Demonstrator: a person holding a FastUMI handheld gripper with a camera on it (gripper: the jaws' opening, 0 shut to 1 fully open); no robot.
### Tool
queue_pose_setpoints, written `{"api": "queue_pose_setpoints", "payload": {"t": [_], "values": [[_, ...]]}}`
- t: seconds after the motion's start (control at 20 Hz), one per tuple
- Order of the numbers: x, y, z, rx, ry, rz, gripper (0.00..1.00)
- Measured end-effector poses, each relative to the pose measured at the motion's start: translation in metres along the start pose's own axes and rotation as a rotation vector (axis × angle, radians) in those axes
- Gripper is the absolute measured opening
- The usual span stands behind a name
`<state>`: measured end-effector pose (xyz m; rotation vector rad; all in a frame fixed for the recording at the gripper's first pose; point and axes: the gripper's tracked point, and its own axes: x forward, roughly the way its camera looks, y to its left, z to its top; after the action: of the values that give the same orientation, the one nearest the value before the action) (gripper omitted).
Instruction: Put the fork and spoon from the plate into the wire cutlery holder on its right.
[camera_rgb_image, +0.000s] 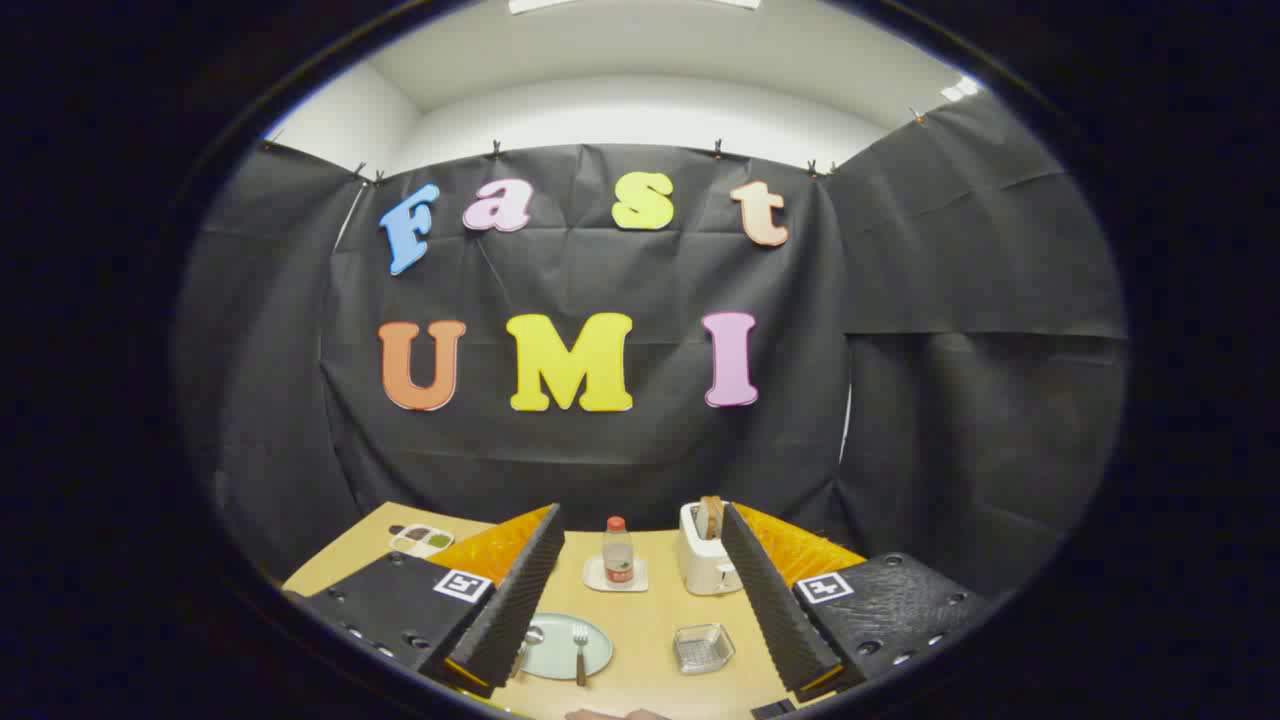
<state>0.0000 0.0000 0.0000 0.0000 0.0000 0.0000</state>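
**Two utensils on the plate, nothing picked up**

Two pieces of cutlery wait on the plate (600, 655): the fork (580, 652) near its middle and the spoon (528, 640) at its left side, partly hidden behind the left finger. The plate sits on the table (650, 610) low between the fingers, toward the left one. The fork's long axis runs roughly along the line of the fingers, tines pointing away toward the booth wall and handle toward the camera. Of the spoon I can make out the bowl end; how its handle lies I cannot tell.

The holder (703, 648) stands to the right of the plate, apart from it, and just inside the right finger. Beyond both, farther down the table, are a bottle (618, 551) on a small coaster and a toaster (705, 555) with bread in its slot; a small tray (421, 540) lies off past the left finger.

The gripper (640, 610) is spread wide and grasps nothing; its fingers touch nothing, and it appears to hang above the table.

My judgement: the task is at its start. The fork lies nearer the centre line and fully in sight, so it looks the easier first grasp. The coming move calls for dropping toward the plate, shifting a little left, and closing across the handle.
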Motion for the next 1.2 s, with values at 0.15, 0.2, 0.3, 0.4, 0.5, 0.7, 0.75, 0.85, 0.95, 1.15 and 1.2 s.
{"api": "queue_pose_setpoints", "payload": {"t": [0.15, 0.2, 0.3, 0.4, 0.5, 0.7, 0.75, 0.85, 0.95, 1.15, 1.2], "values": [[0.007, -0.001, -0.008, 0.008, 0.013, 0.006, 0.95], [0.010, 0.000, -0.010, 0.010, 0.020, 0.007, 0.95], [0.016, 0.004, -0.017, 0.011, 0.031, 0.009, 0.95], [0.020, 0.012, -0.023, 0.013, 0.039, 0.022, 0.95], [0.023, 0.019, -0.027, 0.002, 0.046, 0.028, 0.95], [0.028, 0.031, -0.037, -0.032, 0.052, 0.038, 0.95], [0.031, 0.035, -0.040, -0.039, 0.056, 0.039, 0.95], [0.039, 0.044, -0.053, -0.051, 0.077, 0.045, 0.95], [0.051, 0.051, -0.079, -0.071, 0.129, 0.041, 0.95], [0.083, 0.070, -0.154, -0.106, 0.285, 0.058, 0.95], [0.091, 0.074, -0.175, -0.114, 0.325, 0.059, 0.95]]}}
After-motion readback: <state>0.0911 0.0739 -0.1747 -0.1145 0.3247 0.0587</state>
